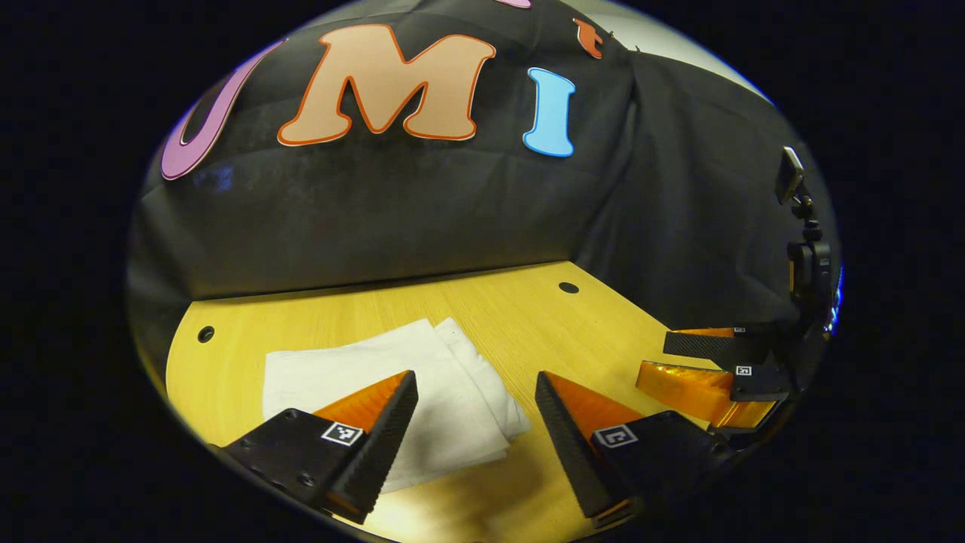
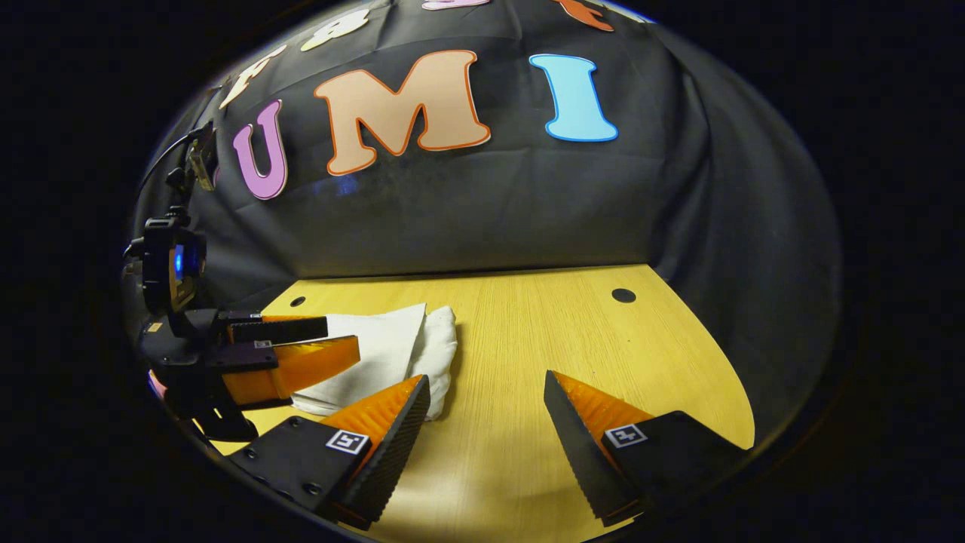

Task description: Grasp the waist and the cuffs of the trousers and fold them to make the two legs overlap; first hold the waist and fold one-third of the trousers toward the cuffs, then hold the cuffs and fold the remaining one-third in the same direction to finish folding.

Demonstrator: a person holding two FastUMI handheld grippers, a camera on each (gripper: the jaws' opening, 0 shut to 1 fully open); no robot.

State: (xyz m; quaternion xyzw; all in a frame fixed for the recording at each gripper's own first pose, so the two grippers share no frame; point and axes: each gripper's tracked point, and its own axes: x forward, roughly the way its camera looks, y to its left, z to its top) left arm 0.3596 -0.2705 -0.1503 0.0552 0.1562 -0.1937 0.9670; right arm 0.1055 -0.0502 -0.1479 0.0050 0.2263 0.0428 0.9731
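Your left gripper (image 1: 476, 398) hangs over the wooden surface (image 1: 528, 317) with its jaws wide apart and nothing between them, and the white trousers (image 1: 407, 392), folded into a compact stack, lie flat just past its fingers at about 11 o'clock. Your right gripper (image 2: 486, 403) also has its jaws apart and empty above bare wood, the trousers at its 10 o'clock, near the left gripper off at 9 o'clock
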